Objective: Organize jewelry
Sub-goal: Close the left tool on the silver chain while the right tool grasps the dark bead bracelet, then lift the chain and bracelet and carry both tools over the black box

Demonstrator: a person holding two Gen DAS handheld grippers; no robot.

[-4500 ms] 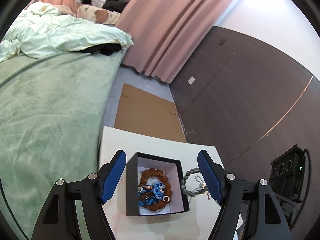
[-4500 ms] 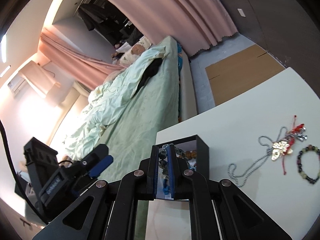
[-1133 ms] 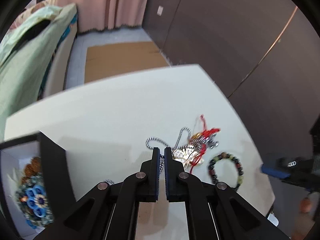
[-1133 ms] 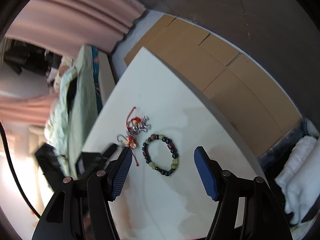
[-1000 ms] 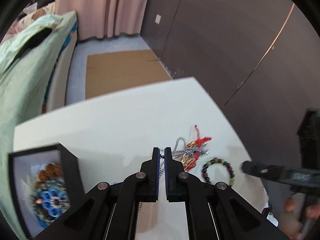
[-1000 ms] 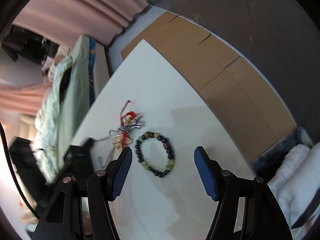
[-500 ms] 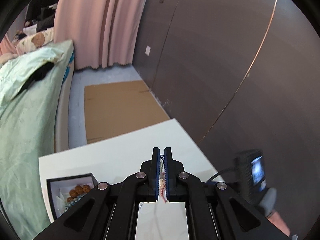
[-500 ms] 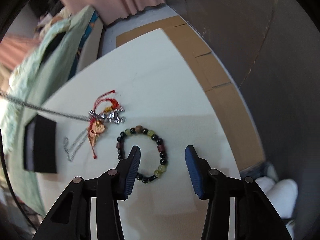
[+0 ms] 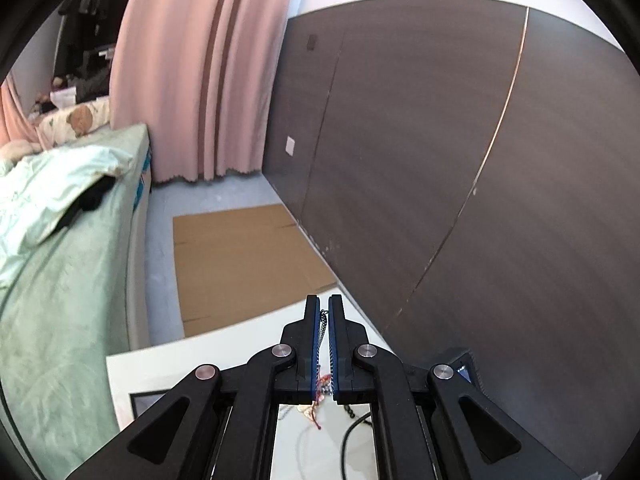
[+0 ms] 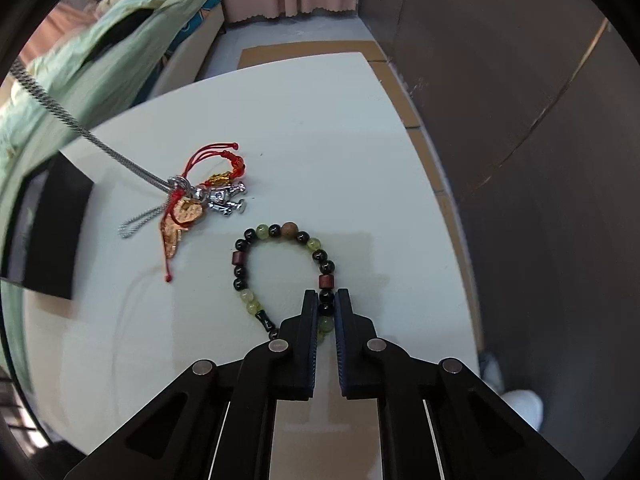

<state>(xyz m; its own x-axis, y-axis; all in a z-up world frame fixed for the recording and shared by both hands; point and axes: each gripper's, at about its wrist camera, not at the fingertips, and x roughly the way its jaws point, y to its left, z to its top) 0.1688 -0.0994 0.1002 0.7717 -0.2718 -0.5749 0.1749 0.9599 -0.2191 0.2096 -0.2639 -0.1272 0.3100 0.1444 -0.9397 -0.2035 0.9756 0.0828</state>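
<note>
My left gripper (image 9: 324, 312) is shut on a silver chain necklace (image 9: 320, 344) and holds it high above the white table (image 9: 160, 364). The chain (image 10: 80, 128) runs taut down to its gold pendant (image 10: 182, 220), tangled with a red cord and silver charms (image 10: 224, 200) on the table. My right gripper (image 10: 325, 300) is shut on the beaded bracelet (image 10: 280, 232) of black, green and brown beads, which lies on the table. The black jewelry box (image 10: 44, 236) stands at the left, a corner of it also showing in the left wrist view (image 9: 148, 402).
A green-covered bed (image 9: 48, 260) runs along the table's left side. Flat cardboard (image 9: 240, 264) lies on the floor beyond the table. A dark wood wall (image 9: 440, 160) stands to the right, pink curtains (image 9: 192, 80) behind.
My left gripper has risen with the chain, pulling it taut. My right gripper has come down and closed from open onto the beaded bracelet.
</note>
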